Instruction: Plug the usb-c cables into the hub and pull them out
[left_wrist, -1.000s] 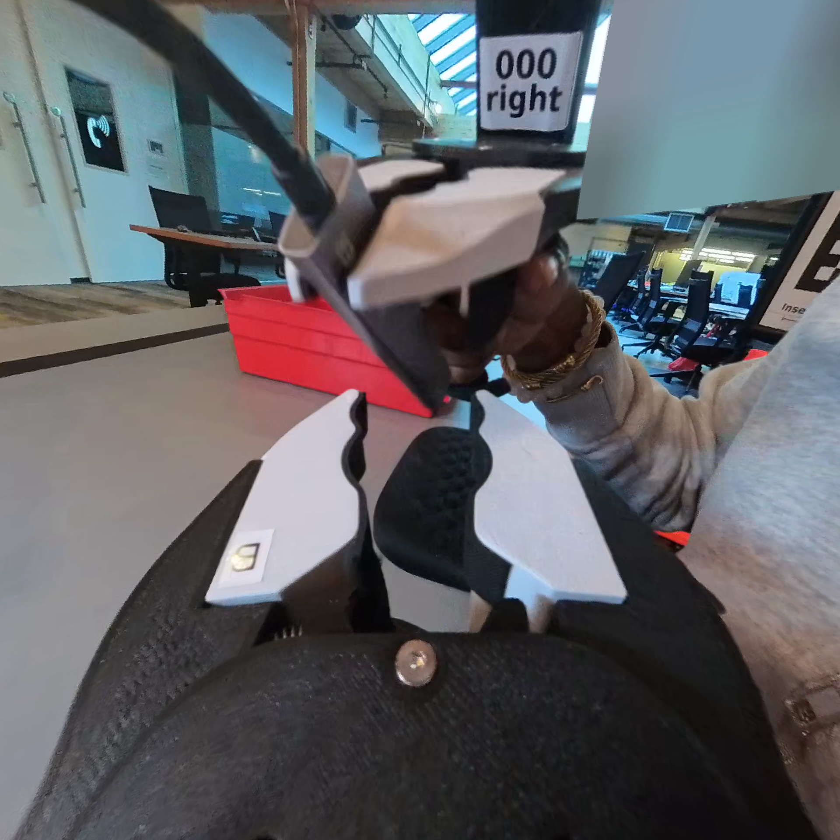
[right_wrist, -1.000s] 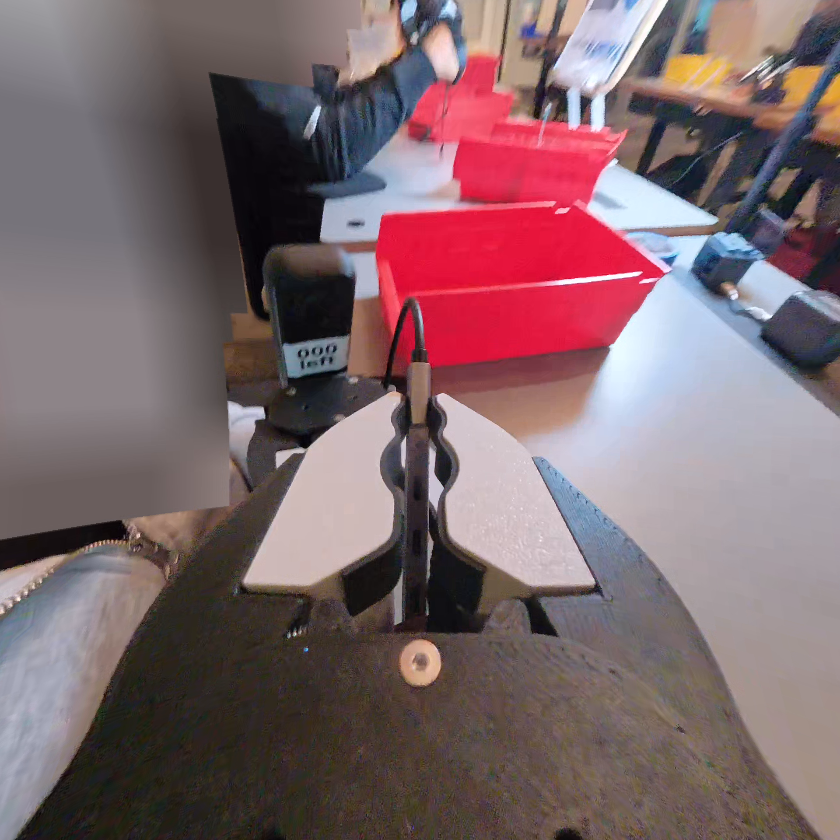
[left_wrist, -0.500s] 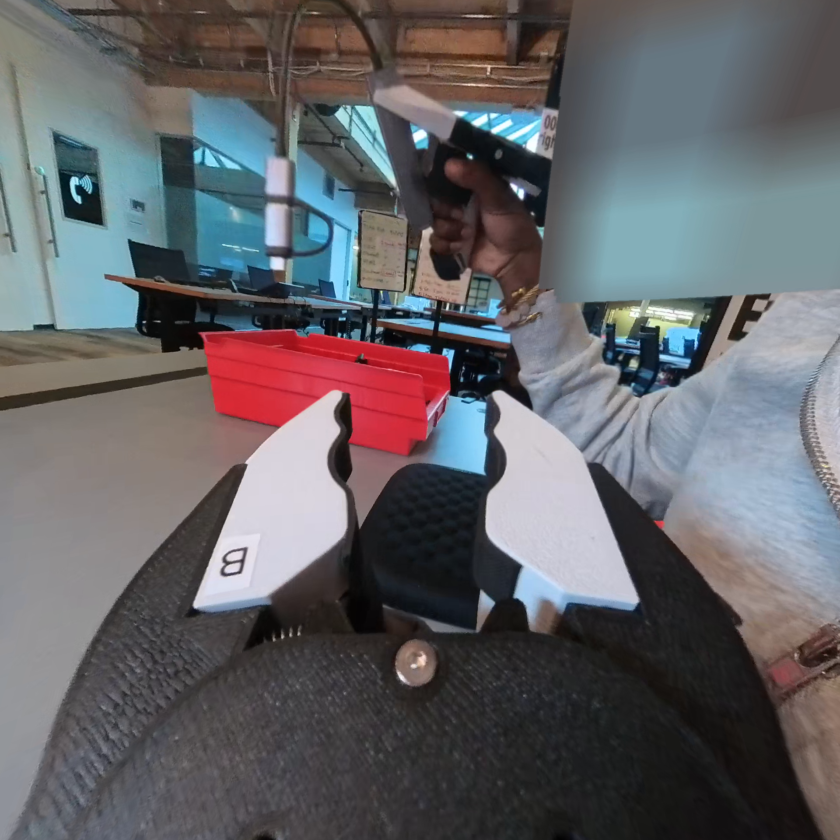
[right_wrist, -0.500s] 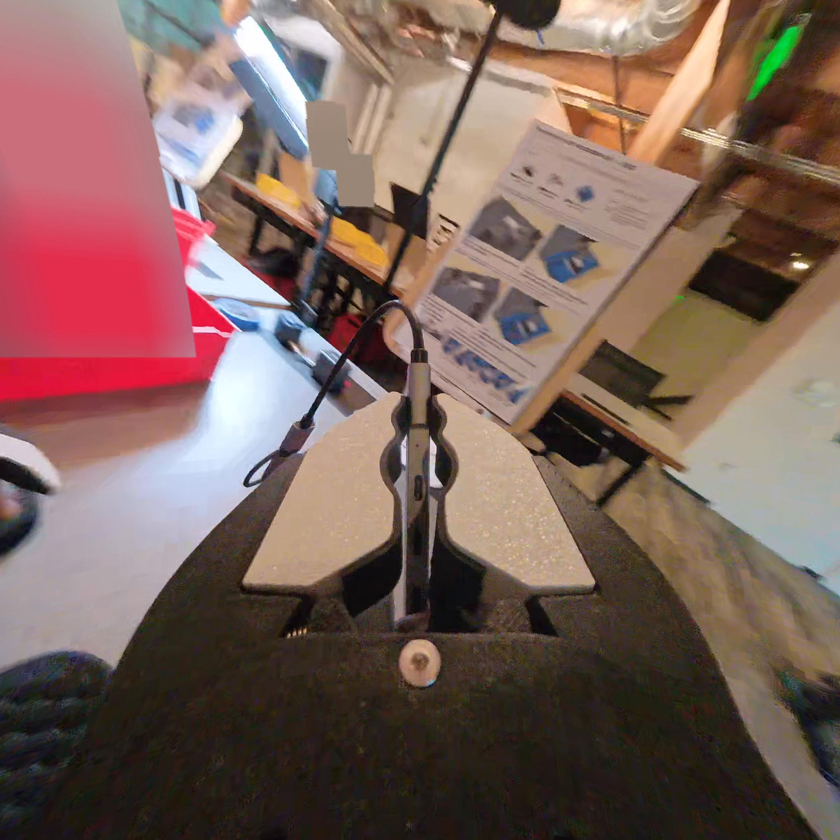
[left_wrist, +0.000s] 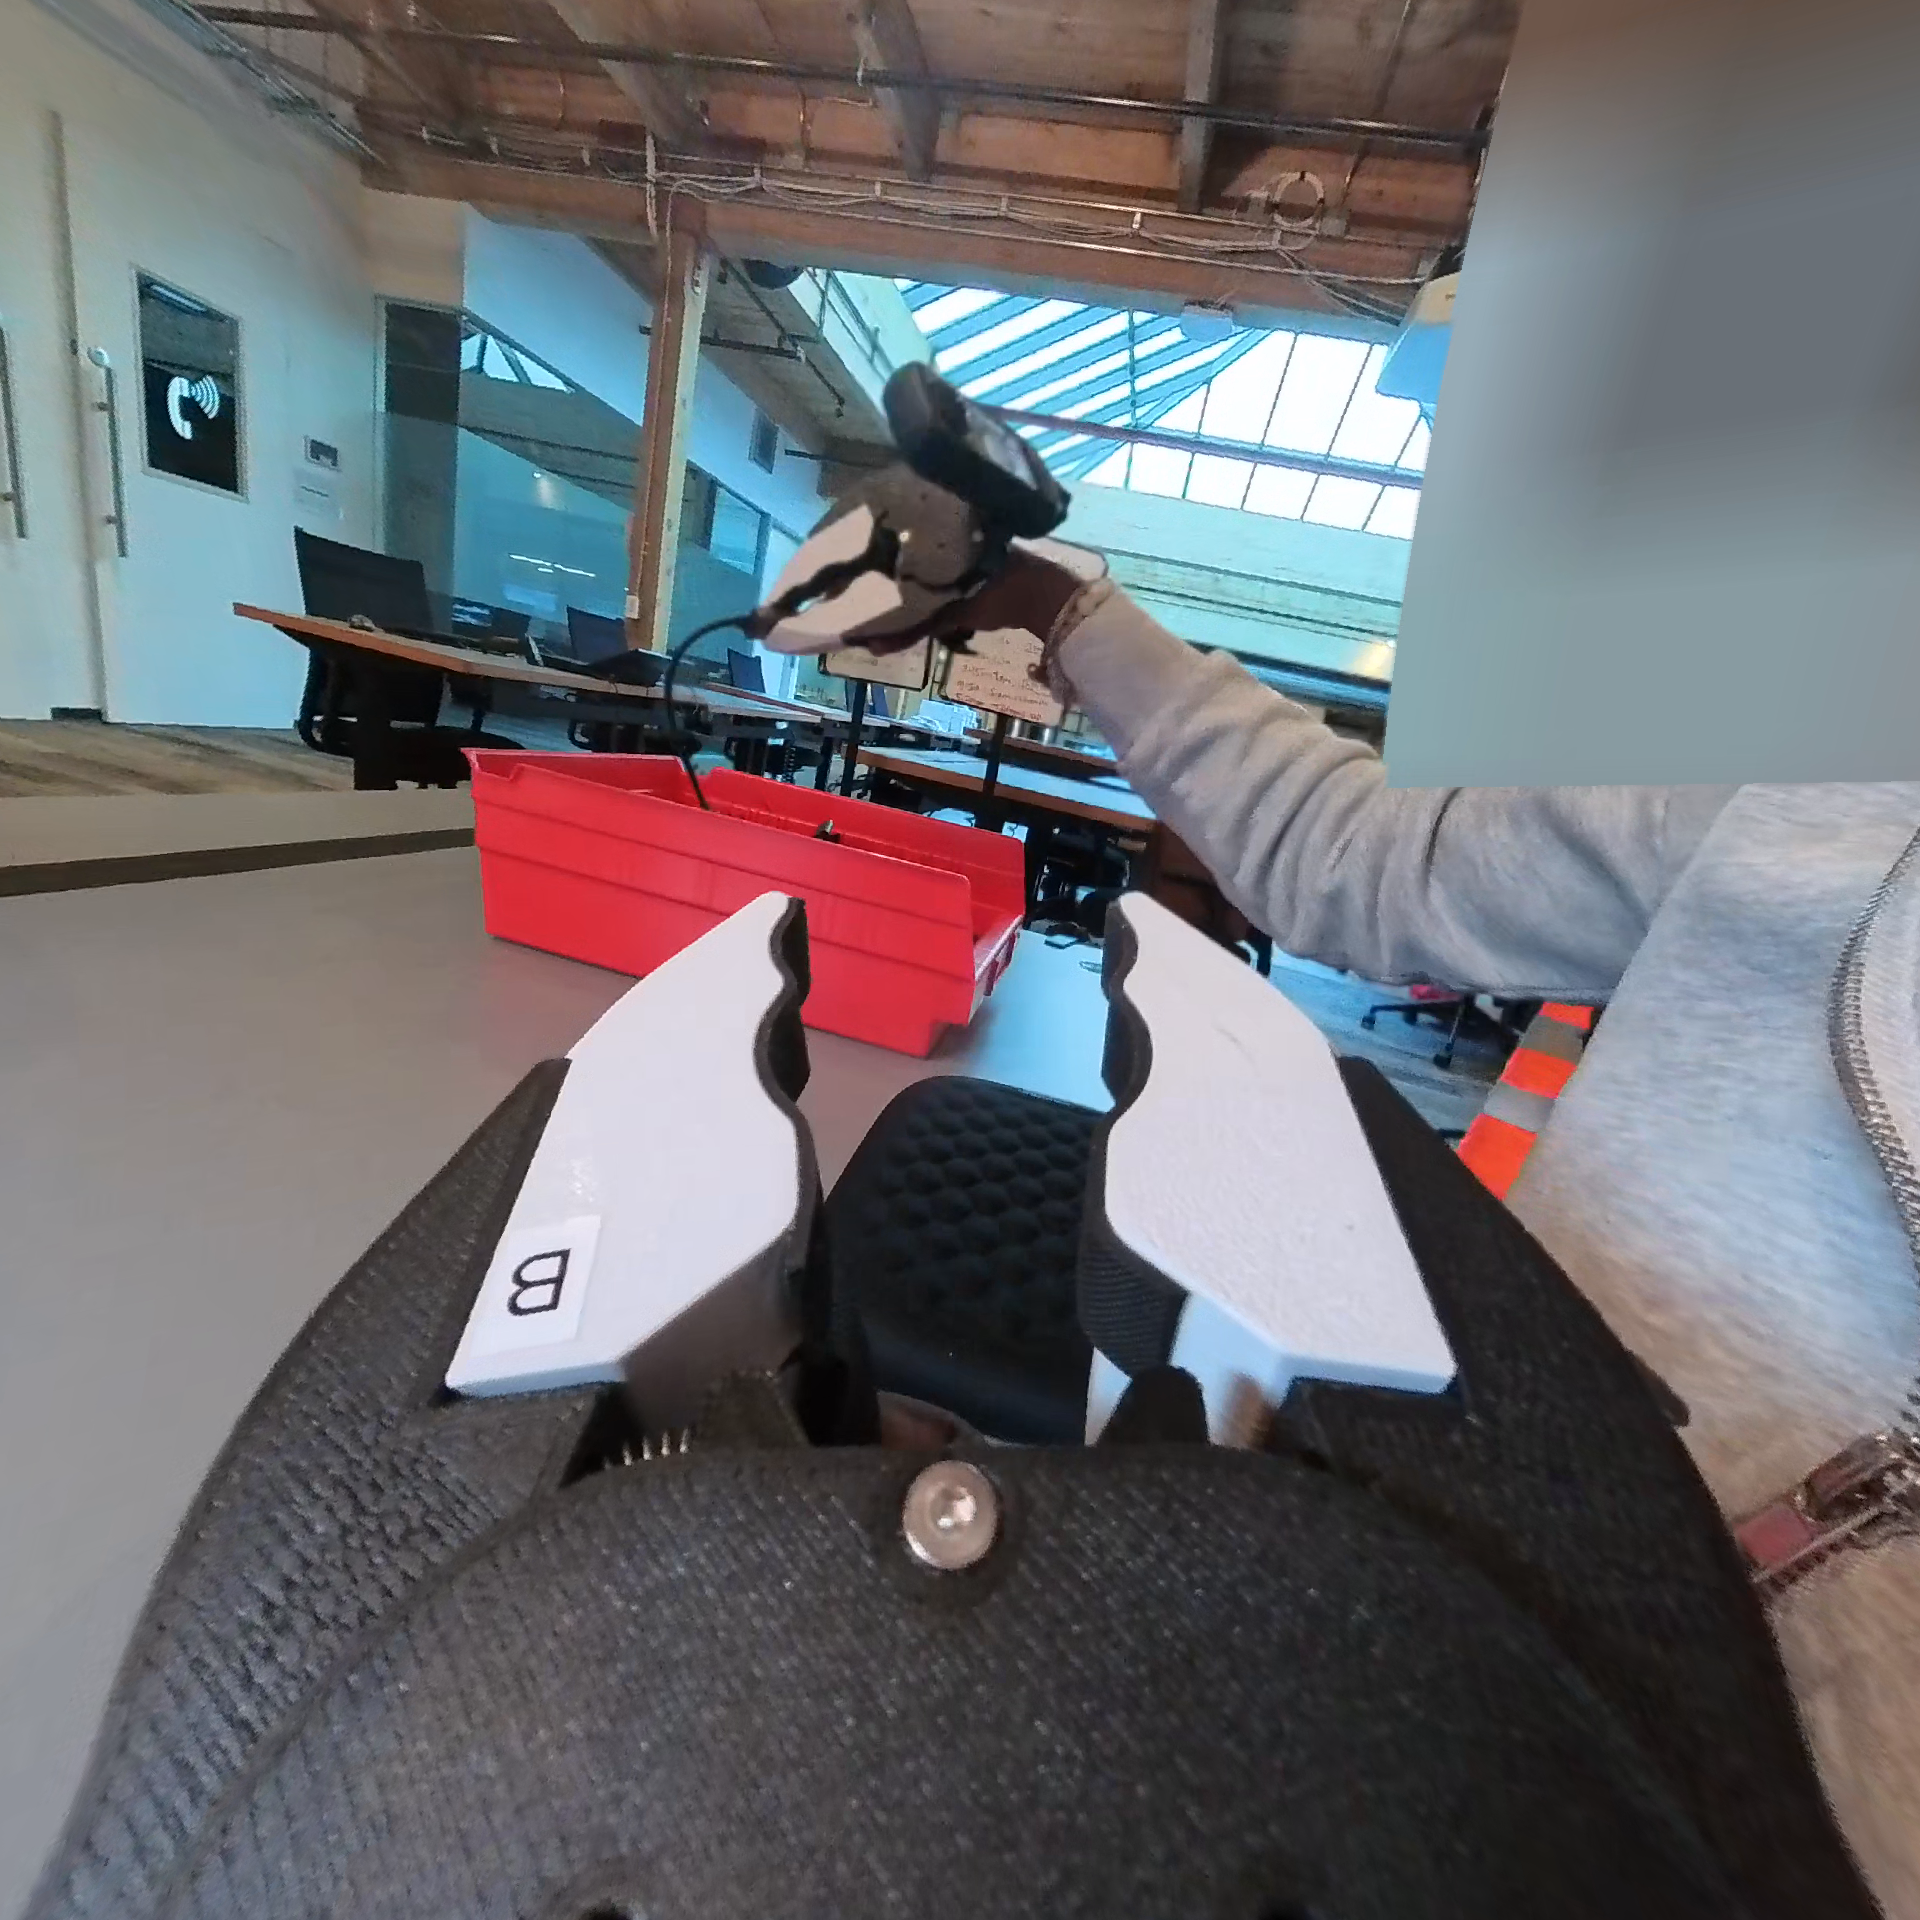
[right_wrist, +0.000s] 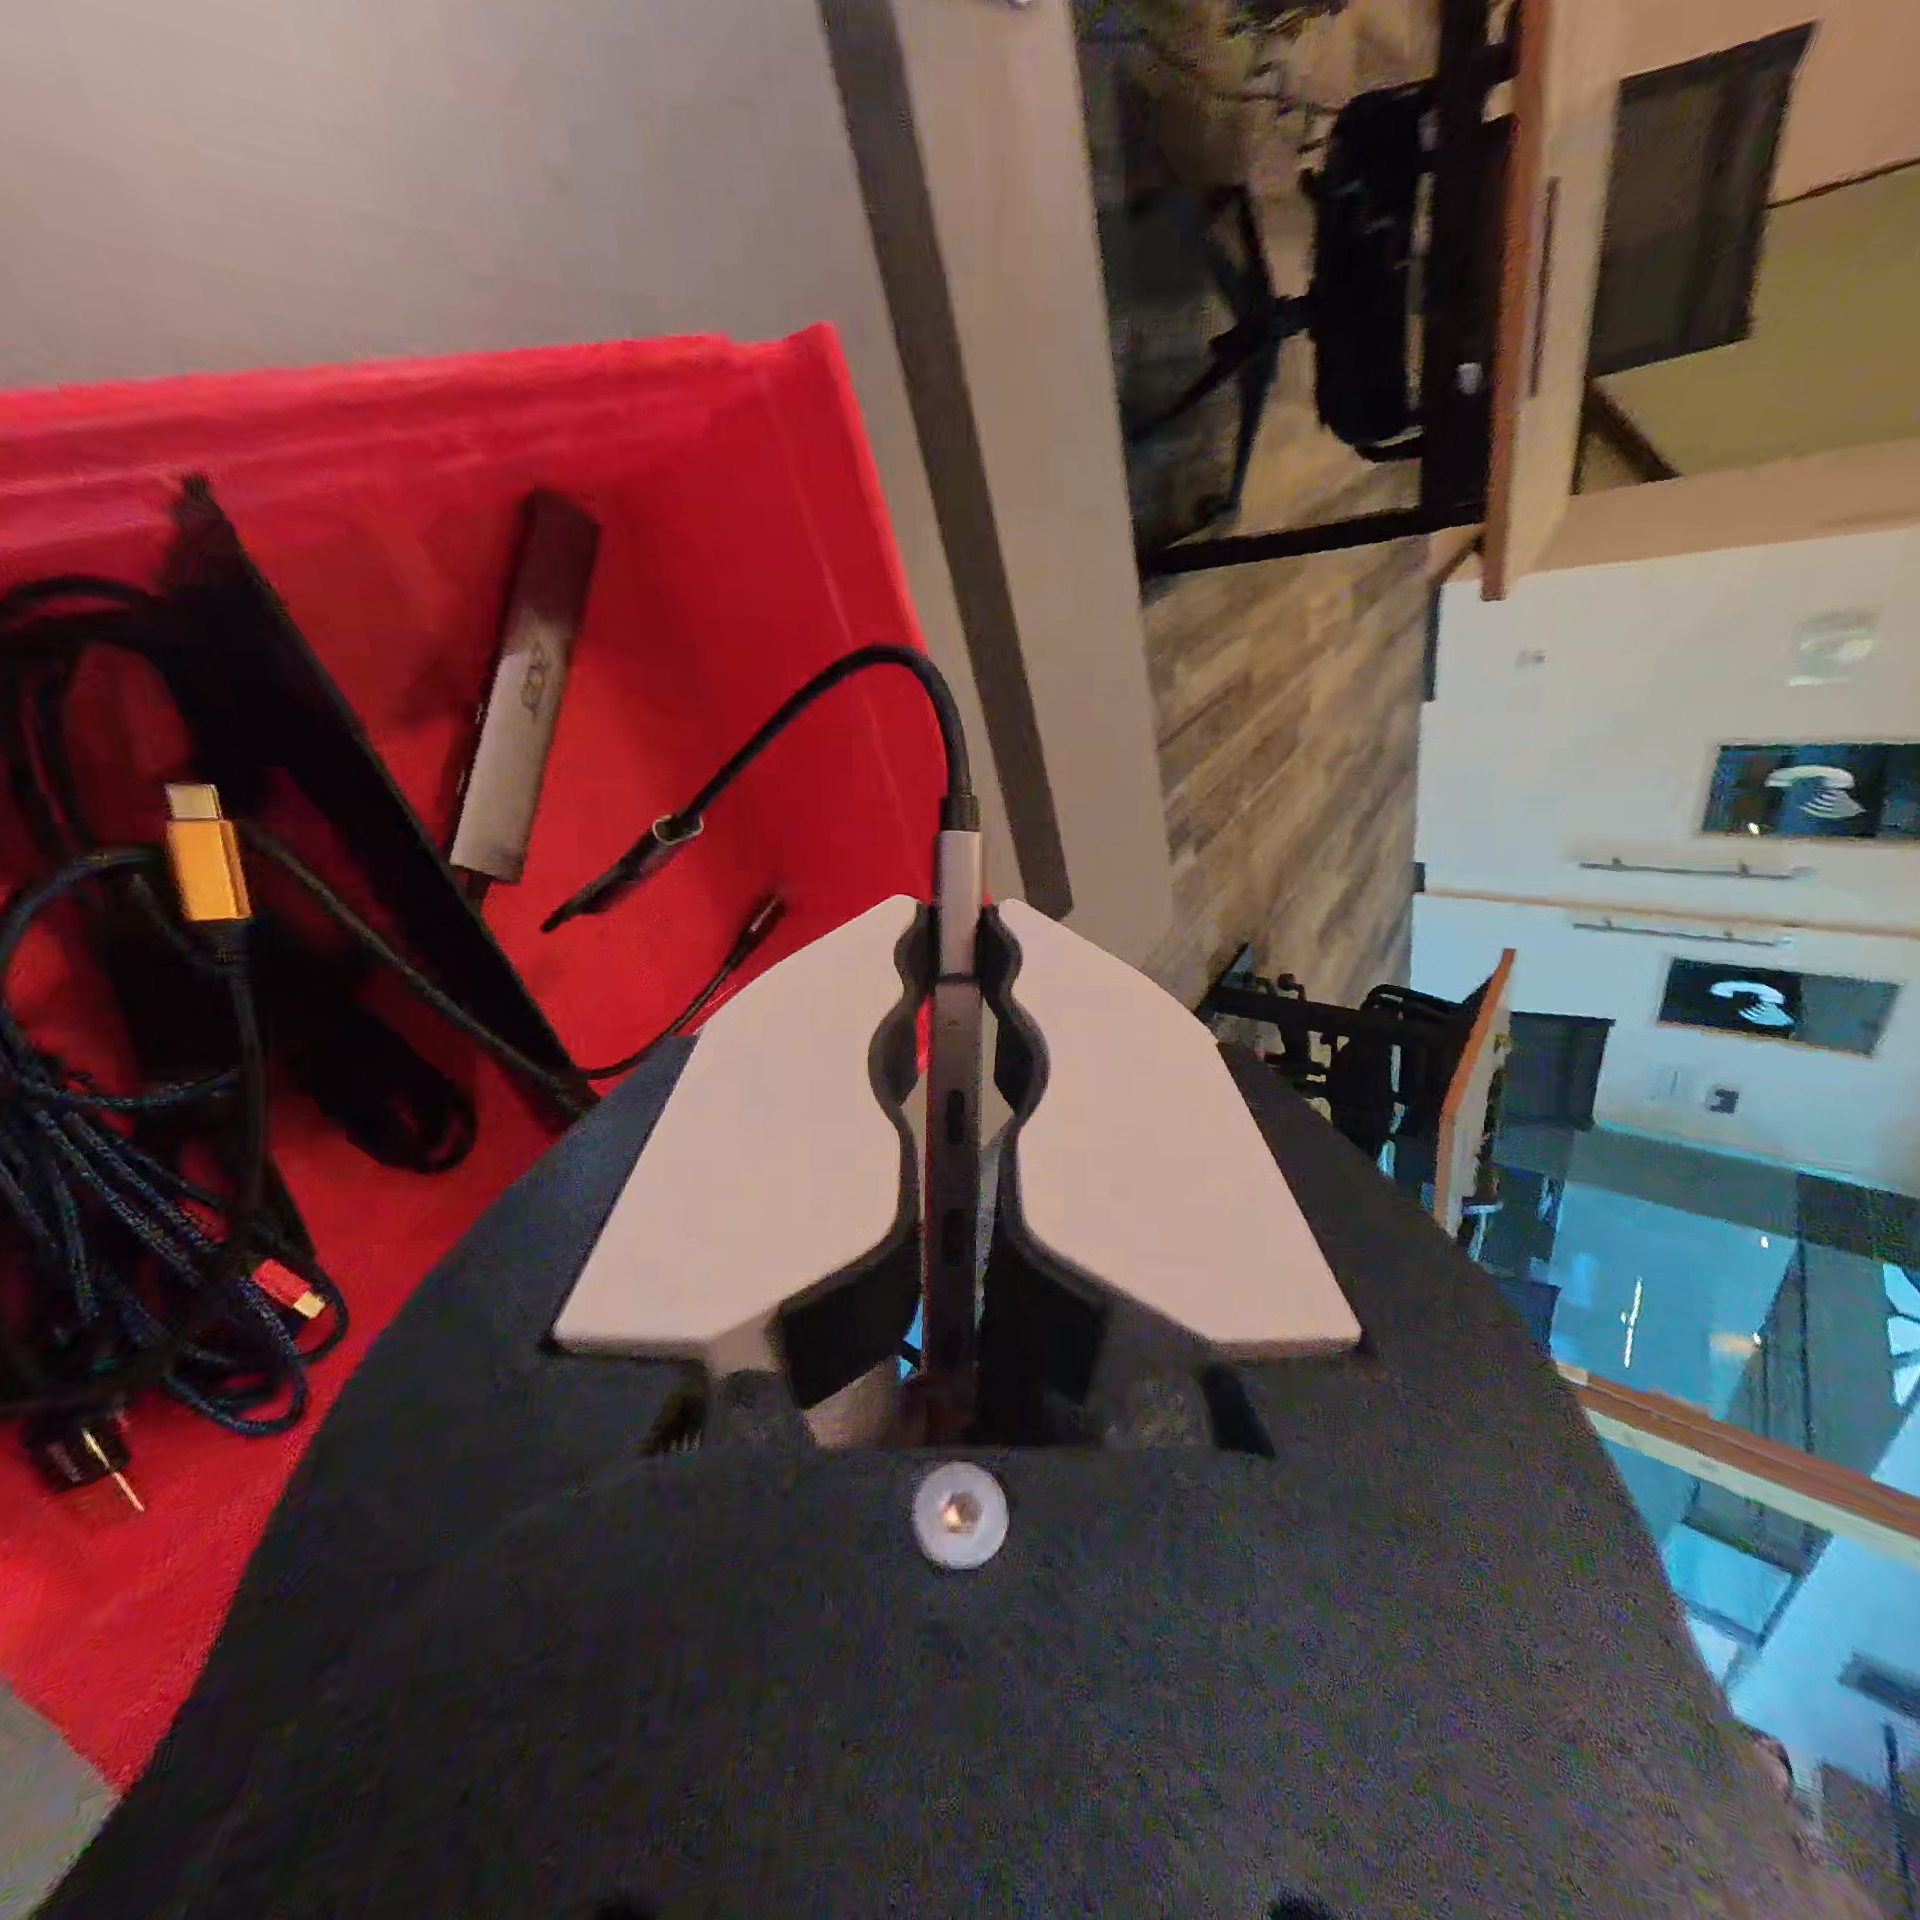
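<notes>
In the right wrist view, the right gripper (right_wrist: 958, 920) has its two white fingers pressed tight on a slim grey metal hub (right_wrist: 954, 1101), which stands edge-on in the middle of the frame with its row of ports facing the camera. From the hub's top end a short black cable (right_wrist: 831, 691) arcs up and left to a loose plug (right_wrist: 665, 836) hanging over the red plastic bin (right_wrist: 727, 499) that fills the left half of the frame.

Inside that bin lie several things: a second slim bar-shaped hub, grey and black (right_wrist: 525, 691), at upper centre-left; a flat black triangular piece (right_wrist: 343, 769) running diagonally; a braided cable with an orange-gold usb-c plug (right_wrist: 208, 857) at the left; a tangle of dark braided cables (right_wrist: 114, 1226) at the lower left, one ending in a small red plug (right_wrist: 291, 1288); and a thin black cable end (right_wrist: 758, 920) just left of the gripper's fingers.

In the left wrist view, the left gripper (left_wrist: 951, 940) sits low in the frame with its white fingers spread wide and nothing between them. Past them, mid-frame, the same red bin (left_wrist: 727, 894) rests on the grey table (left_wrist: 229, 1039). Above it, the right gripper (left_wrist: 774, 618) is held up by an arm in a grey sleeve (left_wrist: 1351, 831), with the black cable (left_wrist: 681, 717) dangling into the bin.
</notes>
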